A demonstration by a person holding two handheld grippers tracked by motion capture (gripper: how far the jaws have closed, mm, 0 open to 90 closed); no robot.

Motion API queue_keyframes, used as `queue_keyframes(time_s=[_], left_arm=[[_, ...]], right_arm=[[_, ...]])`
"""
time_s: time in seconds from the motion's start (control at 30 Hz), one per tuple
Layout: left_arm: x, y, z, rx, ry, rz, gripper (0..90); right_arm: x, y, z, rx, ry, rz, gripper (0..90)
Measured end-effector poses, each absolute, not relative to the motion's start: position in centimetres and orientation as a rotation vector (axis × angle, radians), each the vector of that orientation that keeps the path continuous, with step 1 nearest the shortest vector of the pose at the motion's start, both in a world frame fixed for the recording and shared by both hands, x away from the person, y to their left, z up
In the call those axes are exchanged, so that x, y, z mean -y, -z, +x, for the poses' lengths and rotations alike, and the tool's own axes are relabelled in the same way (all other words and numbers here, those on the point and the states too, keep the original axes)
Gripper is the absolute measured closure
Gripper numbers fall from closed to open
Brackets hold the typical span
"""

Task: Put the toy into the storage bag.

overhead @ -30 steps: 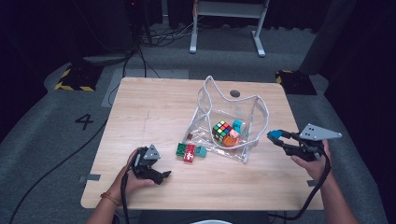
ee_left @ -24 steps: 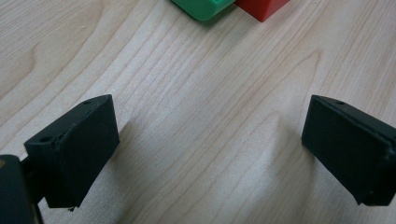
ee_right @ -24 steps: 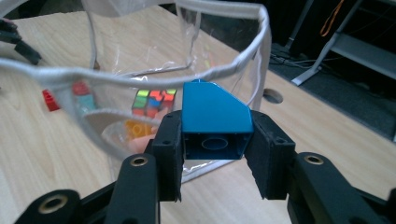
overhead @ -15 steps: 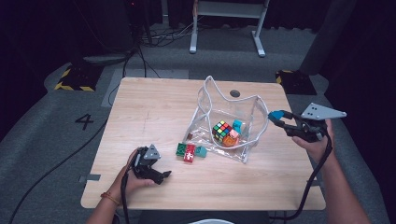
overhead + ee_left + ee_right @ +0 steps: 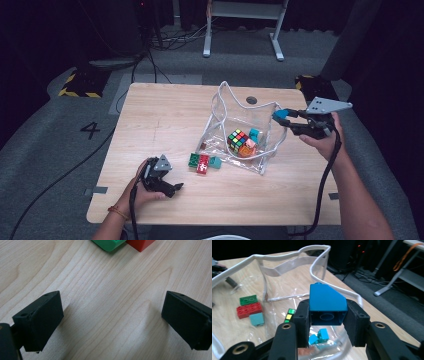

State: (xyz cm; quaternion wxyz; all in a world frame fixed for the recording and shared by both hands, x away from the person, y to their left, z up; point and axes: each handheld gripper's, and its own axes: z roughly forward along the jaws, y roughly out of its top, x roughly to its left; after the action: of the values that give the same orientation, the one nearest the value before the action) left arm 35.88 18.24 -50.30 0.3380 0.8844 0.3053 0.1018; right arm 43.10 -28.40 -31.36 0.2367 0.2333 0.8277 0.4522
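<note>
Pale wood grain covers the desk (image 5: 165,115), which stands on grey carpet in a dark room. Near its front left corner, the left gripper (image 5: 170,189) rests low on the wood in the person's hand, its jaws spread wide with nothing between them. Just beyond it, toward the middle of the desk, a green brick (image 5: 194,159), a red brick (image 5: 203,163) and a teal piece (image 5: 215,162) lie touching in a row. Behind them stands a clear bag (image 5: 235,107) with a white rim, its mouth open; inside lie a puzzle cube (image 5: 237,139), turquoise blocks (image 5: 254,134) and an orange piece (image 5: 247,150). By the desk's right edge, the right gripper (image 5: 326,315) pinches a blue block (image 5: 326,305) just above the bag's rim. That block is slope-topped and hollow underneath.
</note>
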Motion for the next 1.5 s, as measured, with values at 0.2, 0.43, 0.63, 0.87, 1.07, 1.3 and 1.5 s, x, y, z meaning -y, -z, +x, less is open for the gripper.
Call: queue_keyframes(time_s=[0.2, 0.43, 0.63, 0.87, 1.07, 1.3, 1.5], left_arm=[[-18.2, 50.3, 35.9, -0.799, -0.256, 2.301, 3.9], [-18.2, 50.3, 35.9, -0.799, -0.255, 2.301, 3.9], [-18.2, 50.3, 35.9, -0.799, -0.255, 2.301, 3.9], [-18.2, 50.3, 35.9, -0.799, -0.257, 2.301, 3.9], [-18.2, 50.3, 35.9, -0.798, -0.257, 2.301, 3.9], [-18.2, 50.3, 35.9, -0.798, -0.26, 2.302, 3.9], [-18.2, 50.3, 35.9, -0.799, -0.258, 2.301, 3.9]], right_arm=[[26.3, 31.4, 44.4, -2.353, -1.196, 0.577, 59.3], [23.5, 31.6, 46.0, -2.47, -1.093, 0.512, 59.3], [21.2, 31.9, 47.3, -2.578, -1.003, 0.473, 59.3], [18.8, 32.4, 48.5, -2.678, -0.842, 0.41, 59.3], [17.3, 32.9, 49.4, -2.776, -0.684, 0.377, 59.2], [17.9, 33.8, 49.7, -2.856, -0.496, 0.431, 59.2], [20.0, 33.8, 49.6, -2.88, -0.429, 0.509, 59.2]])
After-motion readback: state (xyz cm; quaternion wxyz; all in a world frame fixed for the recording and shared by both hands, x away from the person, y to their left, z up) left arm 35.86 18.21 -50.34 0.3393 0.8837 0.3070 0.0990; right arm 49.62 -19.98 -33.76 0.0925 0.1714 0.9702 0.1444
